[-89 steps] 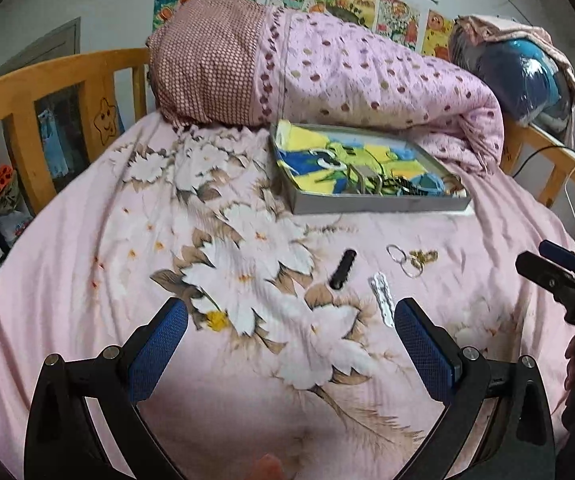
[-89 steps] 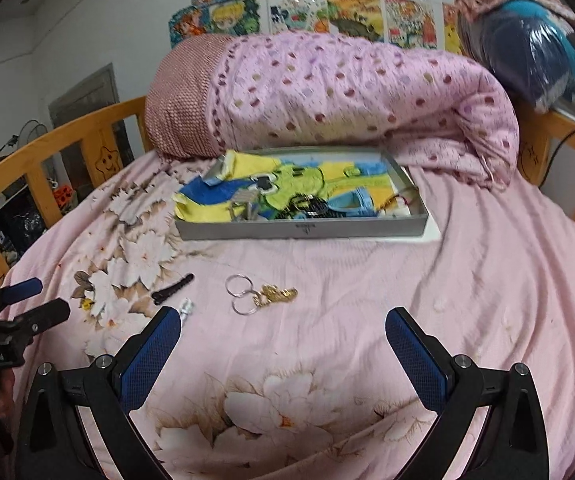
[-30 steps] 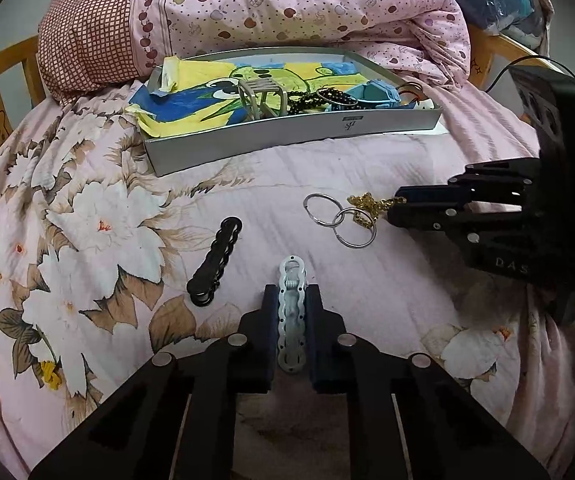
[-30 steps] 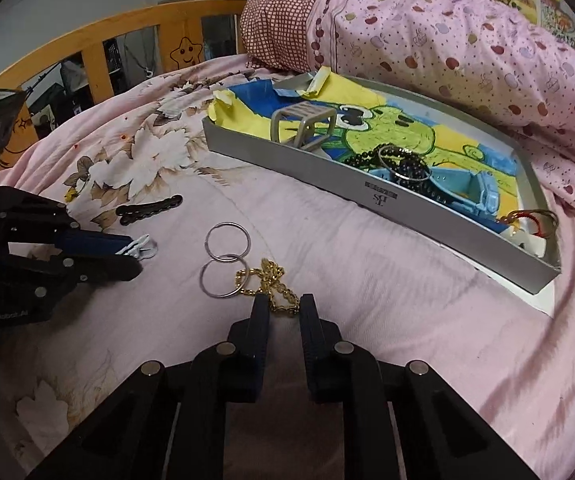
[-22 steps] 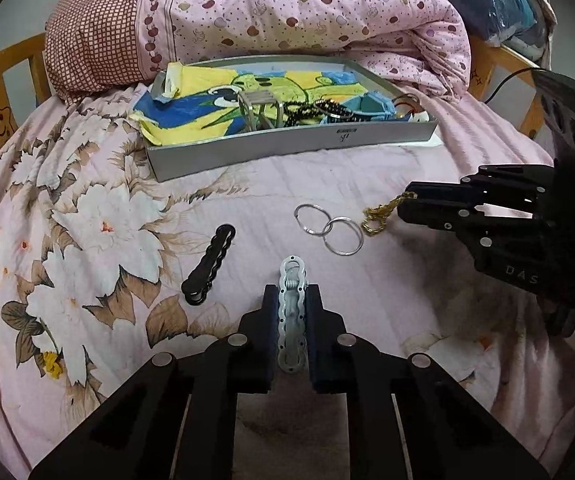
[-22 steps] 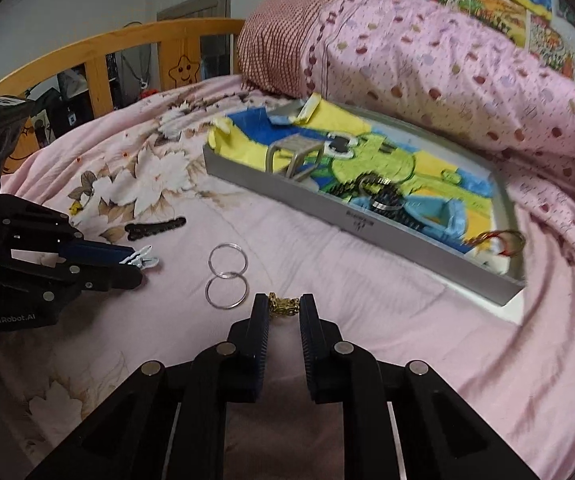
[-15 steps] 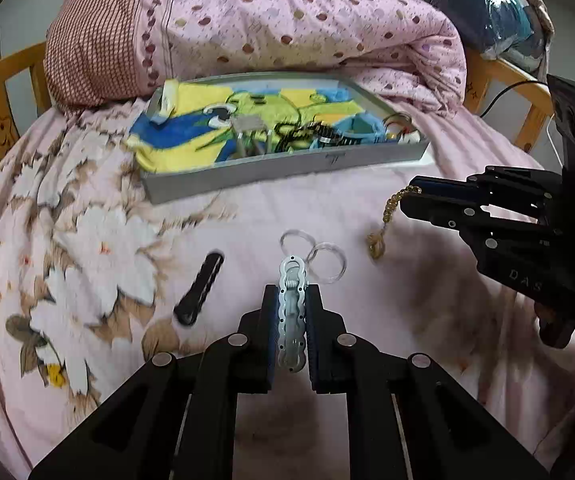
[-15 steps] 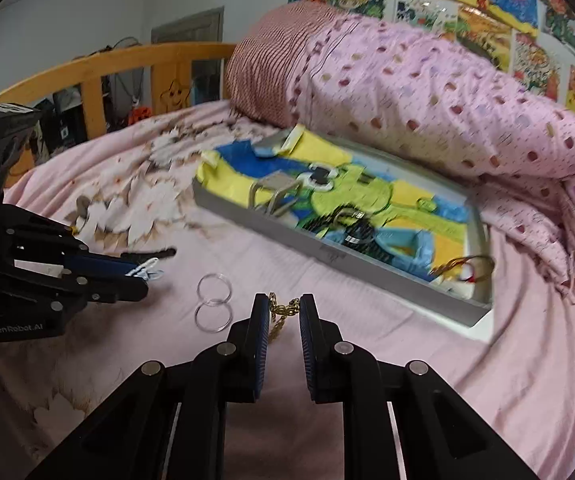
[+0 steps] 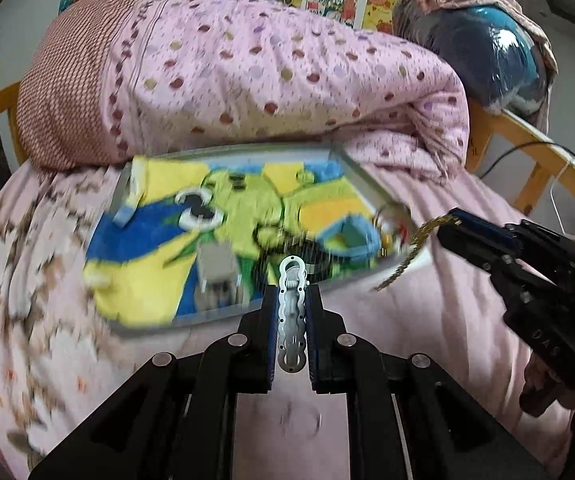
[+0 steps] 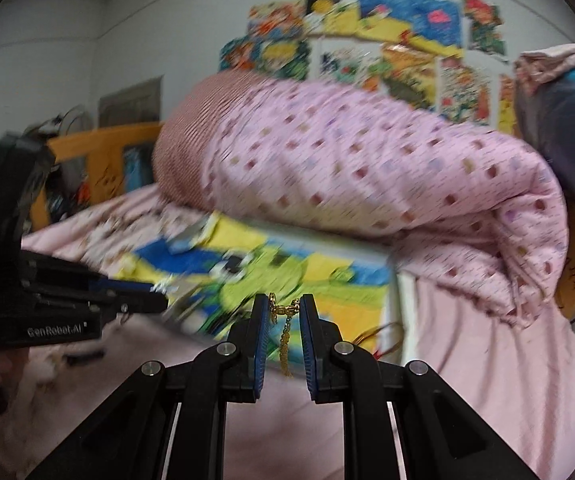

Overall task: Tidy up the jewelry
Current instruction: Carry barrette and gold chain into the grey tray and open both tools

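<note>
Left gripper [image 9: 293,328] clamps our silver clip [image 9: 292,312] lengthwise above the tray's [image 9: 207,314] near wall; right gripper [image 10: 279,336] pinches the gold chain [image 10: 285,332] beside the tray's right corner, dangling free for release inside.

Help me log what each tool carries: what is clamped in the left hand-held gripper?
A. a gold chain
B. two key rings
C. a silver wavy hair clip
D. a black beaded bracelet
C: the left hand-held gripper is shut on the silver hair clip, which sticks out between its pads.
</note>
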